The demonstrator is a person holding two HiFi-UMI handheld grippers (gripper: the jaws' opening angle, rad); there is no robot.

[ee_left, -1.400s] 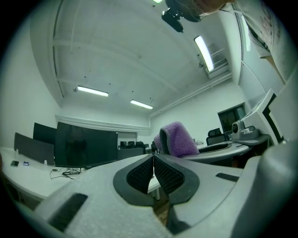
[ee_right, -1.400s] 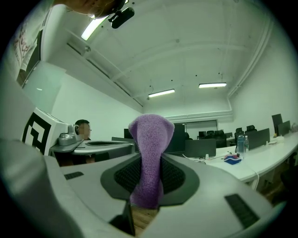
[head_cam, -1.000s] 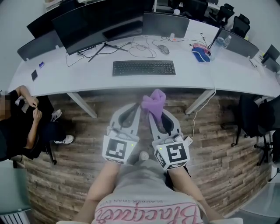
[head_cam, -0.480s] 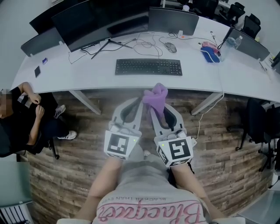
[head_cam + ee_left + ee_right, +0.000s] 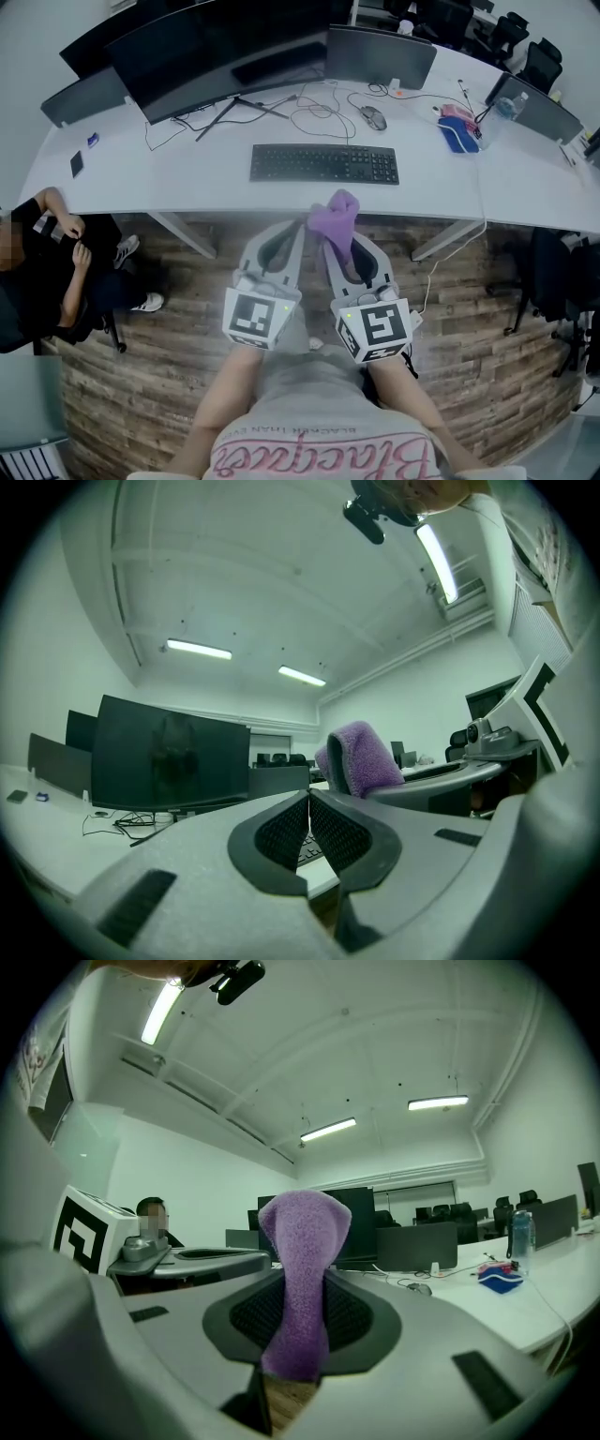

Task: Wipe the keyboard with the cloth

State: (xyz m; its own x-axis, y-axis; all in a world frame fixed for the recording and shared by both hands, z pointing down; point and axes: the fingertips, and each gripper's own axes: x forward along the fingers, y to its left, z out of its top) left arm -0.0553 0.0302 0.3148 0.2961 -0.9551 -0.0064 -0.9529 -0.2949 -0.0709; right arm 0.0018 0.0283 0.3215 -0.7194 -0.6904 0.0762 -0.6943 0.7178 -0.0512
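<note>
A black keyboard (image 5: 324,163) lies on the white desk (image 5: 197,173) in front of a large dark monitor (image 5: 220,49). My right gripper (image 5: 330,228) is shut on a purple cloth (image 5: 334,218) that sticks up from its tips, short of the desk's near edge. In the right gripper view the cloth (image 5: 300,1279) stands folded between the jaws. My left gripper (image 5: 298,230) is beside it, shut with nothing in it; its jaws (image 5: 307,803) meet in the left gripper view, where the cloth (image 5: 358,758) shows to the right.
A mouse (image 5: 373,116), cables (image 5: 314,108), a blue object (image 5: 459,131) and a water bottle (image 5: 506,105) sit on the desk. A seated person (image 5: 47,272) is at the left. Office chairs (image 5: 562,272) stand at the right. Wood floor (image 5: 141,375) lies below.
Both grippers with the cloth have drawn a little closer to the desk, and the keyboard sits lower and nearer in the head view. Both stay shut.
</note>
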